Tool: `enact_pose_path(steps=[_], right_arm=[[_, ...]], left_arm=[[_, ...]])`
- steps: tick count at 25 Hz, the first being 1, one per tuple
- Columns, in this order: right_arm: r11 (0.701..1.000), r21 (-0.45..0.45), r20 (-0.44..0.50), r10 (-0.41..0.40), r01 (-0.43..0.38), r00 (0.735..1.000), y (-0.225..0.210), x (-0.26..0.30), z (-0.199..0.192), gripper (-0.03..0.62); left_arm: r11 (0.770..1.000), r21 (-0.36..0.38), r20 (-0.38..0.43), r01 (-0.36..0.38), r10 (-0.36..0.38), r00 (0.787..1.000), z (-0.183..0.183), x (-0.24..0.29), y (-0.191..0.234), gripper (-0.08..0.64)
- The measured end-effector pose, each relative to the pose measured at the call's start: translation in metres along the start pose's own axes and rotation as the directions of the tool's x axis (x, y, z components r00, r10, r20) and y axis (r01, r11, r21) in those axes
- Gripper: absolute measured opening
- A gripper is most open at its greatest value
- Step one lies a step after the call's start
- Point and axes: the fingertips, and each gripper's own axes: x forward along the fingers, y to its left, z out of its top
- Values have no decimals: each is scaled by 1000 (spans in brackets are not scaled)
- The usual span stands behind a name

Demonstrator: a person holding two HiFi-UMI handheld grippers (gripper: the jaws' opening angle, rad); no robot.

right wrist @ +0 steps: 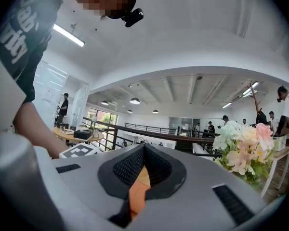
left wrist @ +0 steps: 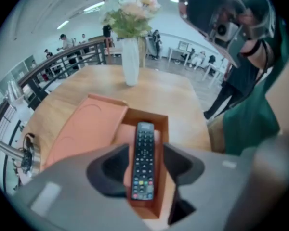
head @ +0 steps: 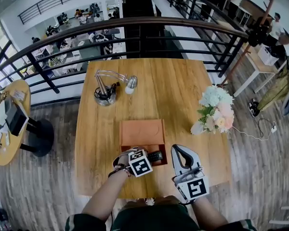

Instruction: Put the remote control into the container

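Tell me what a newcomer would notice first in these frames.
The black remote control lies in the open orange container at the near middle of the wooden table. The jaws of the left gripper stand apart on either side of it, not touching. Next come the bouquet of pale flowers at the table's right edge and the right gripper, jaws together, just right of the container.
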Motion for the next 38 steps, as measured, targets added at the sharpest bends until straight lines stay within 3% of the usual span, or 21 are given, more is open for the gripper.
enact_pose_path(steps=[8, 16, 19, 22, 24, 32, 38], right_arm=[[999, -18, -50, 38, -39, 998, 13, 6, 2, 15], [999, 1, -86, 50, -50, 995, 19, 17, 0, 15], [997, 31, -118, 70, -67, 991, 21, 23, -3, 15], [994, 77, -121, 86, -77, 989, 25, 29, -4, 15], [993, 77, -106, 97, -89, 990, 27, 32, 1, 15], [989, 66, -56, 134, -131, 989, 30, 35, 20, 15], [986, 102, -26, 132, -129, 991, 26, 35, 26, 15]], left_arm=[[995, -39, 152, -94, 99, 983, 17, -56, -3, 221], [981, -127, 310, -145, 178, 934, 25, -103, -4, 192], [966, -182, 389, -183, 242, 889, 36, -126, 3, 166], [937, -234, 451, -258, 340, 825, 43, -153, 14, 80], [922, -259, 486, -287, 381, 787, 50, -170, 19, 63], [905, -321, 604, -280, 424, 675, 78, -231, 18, 55], [874, -379, 704, -305, 486, 517, 93, -279, 16, 32]])
